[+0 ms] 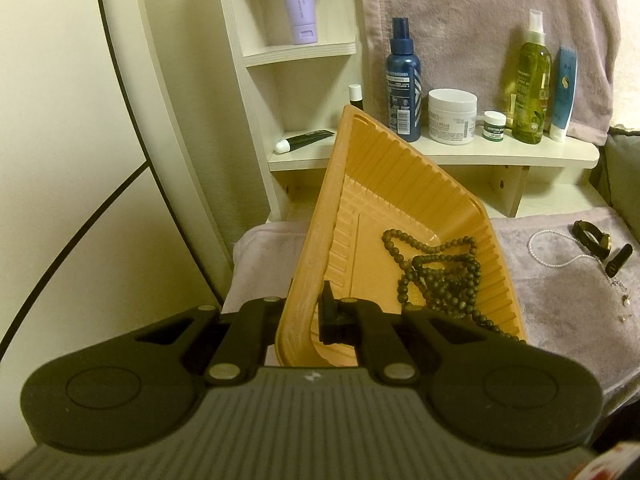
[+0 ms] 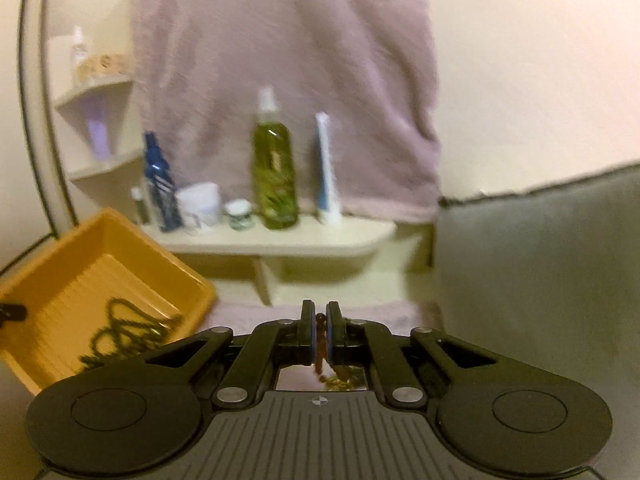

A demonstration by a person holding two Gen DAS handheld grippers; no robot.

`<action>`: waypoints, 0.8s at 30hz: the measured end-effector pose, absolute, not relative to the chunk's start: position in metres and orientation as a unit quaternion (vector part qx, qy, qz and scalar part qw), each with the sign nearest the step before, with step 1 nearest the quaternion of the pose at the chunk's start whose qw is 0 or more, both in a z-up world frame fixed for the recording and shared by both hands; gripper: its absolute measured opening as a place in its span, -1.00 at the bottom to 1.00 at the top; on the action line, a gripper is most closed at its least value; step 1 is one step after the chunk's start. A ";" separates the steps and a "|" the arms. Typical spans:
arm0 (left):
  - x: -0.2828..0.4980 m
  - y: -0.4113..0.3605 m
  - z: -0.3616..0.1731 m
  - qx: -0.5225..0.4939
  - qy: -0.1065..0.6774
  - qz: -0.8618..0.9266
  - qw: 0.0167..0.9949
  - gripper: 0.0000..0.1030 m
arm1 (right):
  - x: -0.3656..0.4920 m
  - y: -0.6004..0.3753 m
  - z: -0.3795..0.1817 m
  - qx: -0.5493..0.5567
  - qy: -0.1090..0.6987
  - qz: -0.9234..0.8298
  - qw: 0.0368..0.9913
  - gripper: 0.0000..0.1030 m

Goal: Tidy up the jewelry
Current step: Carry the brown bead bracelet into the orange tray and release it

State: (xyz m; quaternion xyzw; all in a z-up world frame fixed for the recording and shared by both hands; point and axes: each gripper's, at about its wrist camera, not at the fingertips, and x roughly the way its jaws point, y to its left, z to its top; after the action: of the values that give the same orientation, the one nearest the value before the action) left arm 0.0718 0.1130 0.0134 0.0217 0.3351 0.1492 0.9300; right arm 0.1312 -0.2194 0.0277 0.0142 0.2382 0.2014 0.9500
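Left gripper (image 1: pixel 310 312) is clamped on the near rim of the orange tray (image 1: pixel 400 184), holding it tilted up off the surface; a dark bead necklace (image 1: pixel 436 272) lies heaped in the tray's lower corner, some beads trailing over the edge. Right gripper (image 2: pixel 320 320) is pinched on a small brownish chain piece (image 2: pixel 319 354), the rest dangling below the pads; view is motion-blurred, can't tell exactly what piece it is. Surface is a mauve towel (image 1: pixel 560 292) spread flat; on it, right of the tray, a thin pearl strand (image 1: pixel 538 250), a dark watch (image 1: pixel 592 236) and a few tiny bits near the strand. Behind: pale wooden shelf (image 1: pixel 480 152) with blue bottle (image 1: pixel 403 80), white cream jar (image 1: pixel 452 116), small green-label jar (image 1: pixel 495 126), green spray bottle (image 1: pixel 532 80), blue-white tube (image 1: pixel 564 92). More mauve towel hangs on the wall behind. Cream wall left, grey cushion at right.
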 end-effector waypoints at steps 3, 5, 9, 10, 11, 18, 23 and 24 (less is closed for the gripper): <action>0.072 0.113 0.013 0.021 0.335 0.149 0.930 -0.89 | 0.132 -0.206 0.037 0.015 0.227 0.225 0.947 -0.91; 0.071 0.113 0.013 0.020 0.335 0.149 0.930 -0.89 | 0.132 -0.196 0.042 0.020 0.224 0.243 0.944 -0.91; 0.071 0.113 0.013 0.020 0.335 0.149 0.930 -0.89 | 0.134 -0.172 0.046 0.031 0.228 0.290 0.929 -0.91; 0.071 0.112 0.013 0.021 0.335 0.149 0.930 -0.89 | 0.134 -0.165 0.046 0.034 0.231 0.304 0.924 -0.91; 0.071 0.112 0.013 0.021 0.335 0.149 0.930 -0.89 | 0.135 -0.159 0.046 0.037 0.234 0.317 0.918 -0.91; 0.071 0.112 0.013 0.020 0.335 0.149 0.930 -0.89 | 0.135 -0.104 0.039 0.047 0.266 0.412 0.870 -0.91; 0.071 0.112 0.014 0.020 0.335 0.149 0.930 -0.89 | 0.132 -0.073 0.032 0.048 0.282 0.450 0.846 -0.91; 0.071 0.112 0.014 0.020 0.335 0.149 0.930 -0.89 | 0.132 -0.069 0.030 0.047 0.286 0.454 0.843 -0.91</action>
State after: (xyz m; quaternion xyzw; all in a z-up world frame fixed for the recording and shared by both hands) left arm 0.0713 0.1121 0.0137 0.0202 0.3353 0.1486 0.9301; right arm 0.1322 -0.0687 0.0298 0.0471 0.2855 0.4539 0.8428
